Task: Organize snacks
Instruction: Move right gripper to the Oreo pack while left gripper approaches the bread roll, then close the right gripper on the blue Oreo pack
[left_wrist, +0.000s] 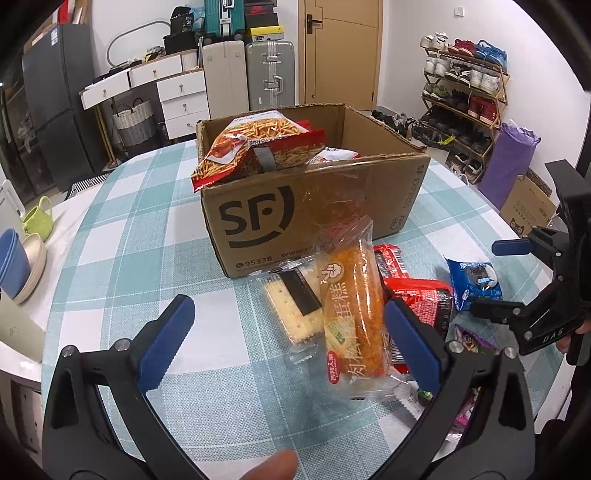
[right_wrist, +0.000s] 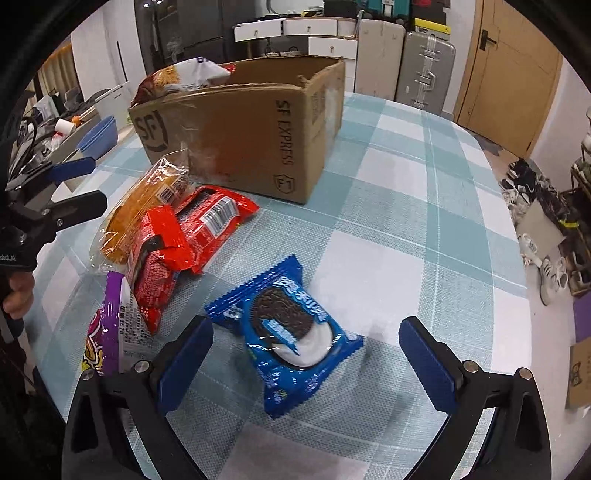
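Both tools stand spread over the checked worktop (right_wrist: 388, 221). Left tool (left_wrist: 288, 339) brackets a floss-cake packet (left_wrist: 351, 314) leaning on the cardboard box (left_wrist: 314, 206) near the worktop's middle. Right tool (right_wrist: 306, 365) hovers around a blue cookie packet (right_wrist: 288, 332) lying beside red packets (right_wrist: 177, 251).

One cardboard box (left_wrist: 314, 206) | one stick-snack bag (left_wrist: 258, 147) inside | two red packets (right_wrist: 177, 240) | one blue cookie packet (right_wrist: 291, 339) | one cracker packet (left_wrist: 291, 306) | one floss cake (left_wrist: 351, 314) | one purple packet (right_wrist: 110, 332)
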